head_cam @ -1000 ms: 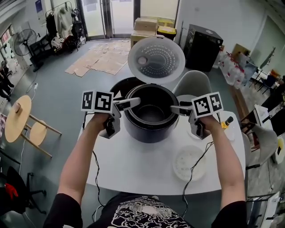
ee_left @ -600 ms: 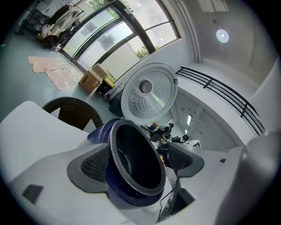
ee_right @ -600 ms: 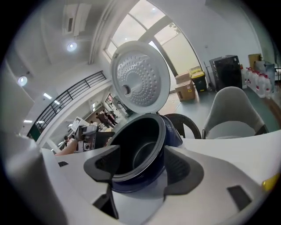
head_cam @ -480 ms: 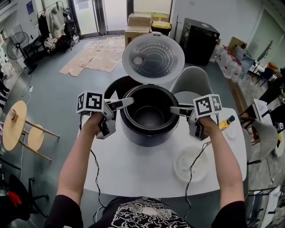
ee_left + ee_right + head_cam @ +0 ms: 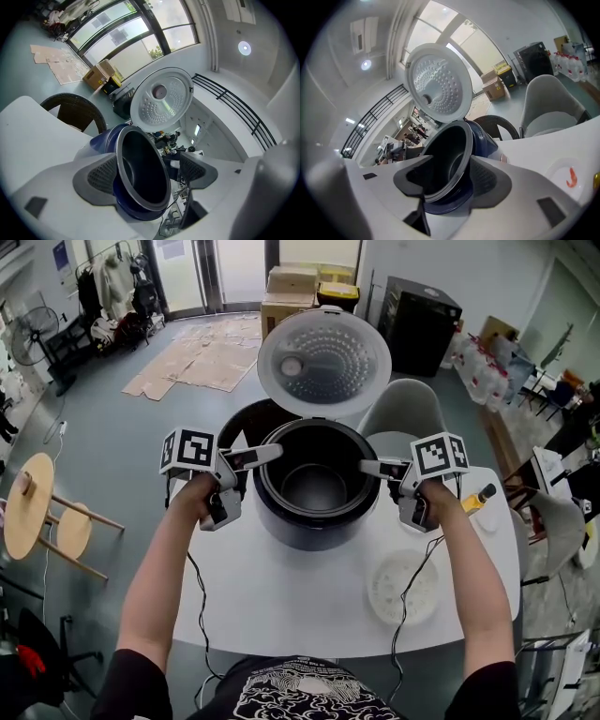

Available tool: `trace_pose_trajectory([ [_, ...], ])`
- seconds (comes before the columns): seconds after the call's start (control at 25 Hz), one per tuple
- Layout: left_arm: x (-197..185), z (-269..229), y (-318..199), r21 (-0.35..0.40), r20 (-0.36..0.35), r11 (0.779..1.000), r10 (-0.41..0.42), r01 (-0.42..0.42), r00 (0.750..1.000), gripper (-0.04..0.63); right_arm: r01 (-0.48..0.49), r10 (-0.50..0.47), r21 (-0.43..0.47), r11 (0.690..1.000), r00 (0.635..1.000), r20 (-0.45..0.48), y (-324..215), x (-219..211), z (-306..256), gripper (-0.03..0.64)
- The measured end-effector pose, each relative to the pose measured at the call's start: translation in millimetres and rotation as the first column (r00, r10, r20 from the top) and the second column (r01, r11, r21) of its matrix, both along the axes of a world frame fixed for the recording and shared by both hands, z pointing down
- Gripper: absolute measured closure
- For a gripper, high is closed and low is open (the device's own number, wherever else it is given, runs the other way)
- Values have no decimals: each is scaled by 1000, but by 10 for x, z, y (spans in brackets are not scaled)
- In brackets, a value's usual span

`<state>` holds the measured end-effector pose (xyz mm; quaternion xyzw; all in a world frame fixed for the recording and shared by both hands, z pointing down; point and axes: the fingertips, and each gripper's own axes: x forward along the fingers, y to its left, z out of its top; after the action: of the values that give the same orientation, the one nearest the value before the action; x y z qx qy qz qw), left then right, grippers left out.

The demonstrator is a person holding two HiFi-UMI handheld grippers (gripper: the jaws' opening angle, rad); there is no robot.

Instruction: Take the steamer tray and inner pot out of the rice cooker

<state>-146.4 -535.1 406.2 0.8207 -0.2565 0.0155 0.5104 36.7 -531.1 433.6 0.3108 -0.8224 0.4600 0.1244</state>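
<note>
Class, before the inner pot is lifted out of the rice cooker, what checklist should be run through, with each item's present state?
1. Lid up, clear of the lift: ok.
2. Steamer tray already out, lying on the table: ok.
3. Inner pot seated in the rice cooker: ok.
4. Left gripper straddles the pot rim, jaws apart, pads not pressing: not ok.
5. Right gripper straddles the rim; jaws have just been closing, not yet clamped: not ok.
6. Bare table in front for setting the pot down: ok.
</note>
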Motion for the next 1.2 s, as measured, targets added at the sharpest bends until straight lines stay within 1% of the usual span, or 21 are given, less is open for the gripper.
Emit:
trace_pose_trajectory([
  [0.08,-7,22,3,-15,24,1000,-5,5,1000,187,-30,31,-28,999,1000,6,-11,40,21,397],
  [0.12,-7,41,9,-18,47,1000,-6,7,999,211,-42,42,-36,998,999,-4,-13,55,39,424],
  [0.16,-3,62,14,-17,78,1000,-6,7,997,235,-49,48,-39,998,999,-22,-12,64,58,448],
  [0.24,3,97,18,-4,154,1000,-6,6,988,252,-46,44,-38,998,997,-65,-4,53,77,465],
  [0.32,-21,114,13,17,238,1000,-13,9,971,272,-41,37,-36,999,994,-102,3,5,66,466],
  [0.4,-62,117,1,34,309,999,-27,18,951,300,-49,44,-38,998,992,-120,6,-28,42,472],
  [0.52,-67,135,-8,35,369,999,-47,37,928,334,-69,64,-37,997,989,-134,7,9,41,510],
  [0.6,-48,171,-23,26,384,999,-51,44,922,342,-77,71,-37,996,987,-142,-5,42,73,525],
  [0.72,-30,219,-48,6,378,999,-52,54,924,366,-87,81,-41,995,987,-136,-29,90,104,529],
  [0.88,-143,273,-33,-24,361,996,-75,90,930,449,-97,91,-44,994,988,-127,-15,68,123,534],
  [0.92,-155,280,-34,-25,365,995,-84,100,927,466,-101,95,-46,994,987,-128,-18,81,120,535],
  [0.96,-163,287,-39,-23,376,994,-93,110,922,467,-106,99,-48,993,987,-126,-25,98,113,538],
  [1.04,-181,309,-60,-16,399,993,-104,121,911,528,-113,107,-50,992,987,-120,-50,129,105,540],
  [1.08,-189,322,-68,-17,400,992,-104,121,911,546,-116,110,-49,992,987,-118,-65,138,110,541],
  [1.2,-207,331,-76,-30,364,993,-97,116,926,552,-123,117,-45,991,986,-117,-95,136,120,545],
])
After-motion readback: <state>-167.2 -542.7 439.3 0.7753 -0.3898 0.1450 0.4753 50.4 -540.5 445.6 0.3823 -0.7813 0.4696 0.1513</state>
